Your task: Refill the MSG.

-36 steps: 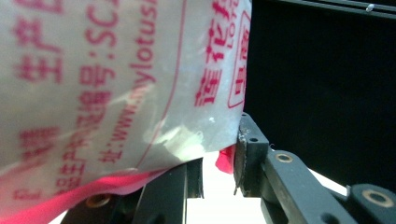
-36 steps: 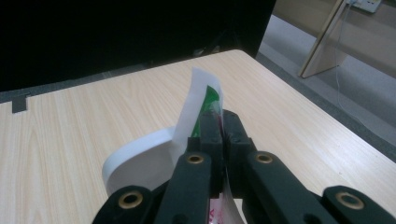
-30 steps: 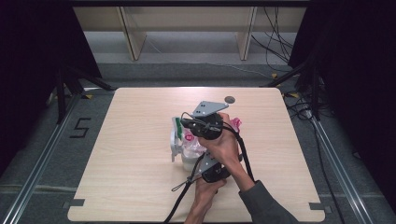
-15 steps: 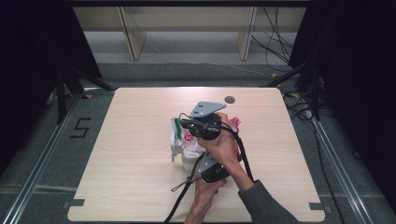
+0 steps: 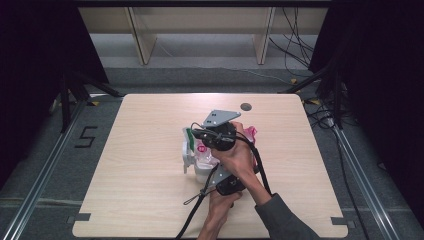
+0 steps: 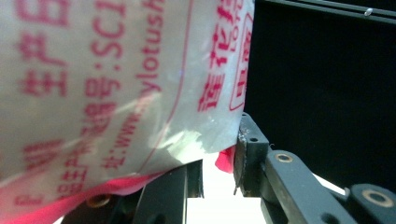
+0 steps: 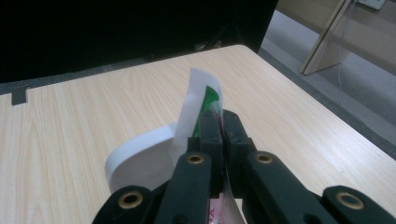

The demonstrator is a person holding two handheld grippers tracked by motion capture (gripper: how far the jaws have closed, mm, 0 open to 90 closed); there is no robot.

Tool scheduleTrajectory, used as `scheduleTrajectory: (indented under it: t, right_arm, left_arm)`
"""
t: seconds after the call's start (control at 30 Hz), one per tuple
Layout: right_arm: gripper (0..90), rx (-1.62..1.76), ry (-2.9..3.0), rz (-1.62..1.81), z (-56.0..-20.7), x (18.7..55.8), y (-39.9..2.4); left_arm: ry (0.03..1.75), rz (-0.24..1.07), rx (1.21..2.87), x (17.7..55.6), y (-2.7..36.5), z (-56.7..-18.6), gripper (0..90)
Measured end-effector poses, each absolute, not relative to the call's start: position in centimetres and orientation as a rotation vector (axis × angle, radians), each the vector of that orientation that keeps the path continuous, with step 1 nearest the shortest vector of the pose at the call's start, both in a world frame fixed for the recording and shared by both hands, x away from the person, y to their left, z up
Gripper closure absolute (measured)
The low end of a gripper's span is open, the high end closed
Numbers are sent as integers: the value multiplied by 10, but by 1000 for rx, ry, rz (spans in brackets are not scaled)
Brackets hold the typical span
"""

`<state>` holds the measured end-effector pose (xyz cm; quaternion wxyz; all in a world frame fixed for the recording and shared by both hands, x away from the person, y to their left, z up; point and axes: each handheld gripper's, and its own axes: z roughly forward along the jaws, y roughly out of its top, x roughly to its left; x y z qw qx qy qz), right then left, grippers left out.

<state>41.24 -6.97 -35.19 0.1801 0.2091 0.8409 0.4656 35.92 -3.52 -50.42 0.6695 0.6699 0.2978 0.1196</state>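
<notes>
nothing moved; bag (image 6: 107, 84) reads "lotus", right tongs (image 7: 219, 122) pinch its edge.

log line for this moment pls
right gripper: shut on bag edge | left gripper: holding printed bag | table: bag above it

Translucent plastic bag (image 5: 202, 152), red print, green-edged top, upright at table centre.
</notes>
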Motion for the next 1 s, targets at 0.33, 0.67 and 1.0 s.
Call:
scheduleTrajectory:
  t: [0.33, 0.67, 1.0]
  right_arm:
    - [900, 585, 2384, 1301, -350, 412, -68]
    - [900, 556, 2383, 1308, -350, 413, -68]
    - [900, 586, 2377, 1306, -350, 411, -68]
  left_arm:
    - [671, 276, 1508, 359, -35, -503, 756]
    - [664, 282, 1459, 361, -38, -504, 757]
    - [692, 241, 1487, 358, -38, -504, 756]
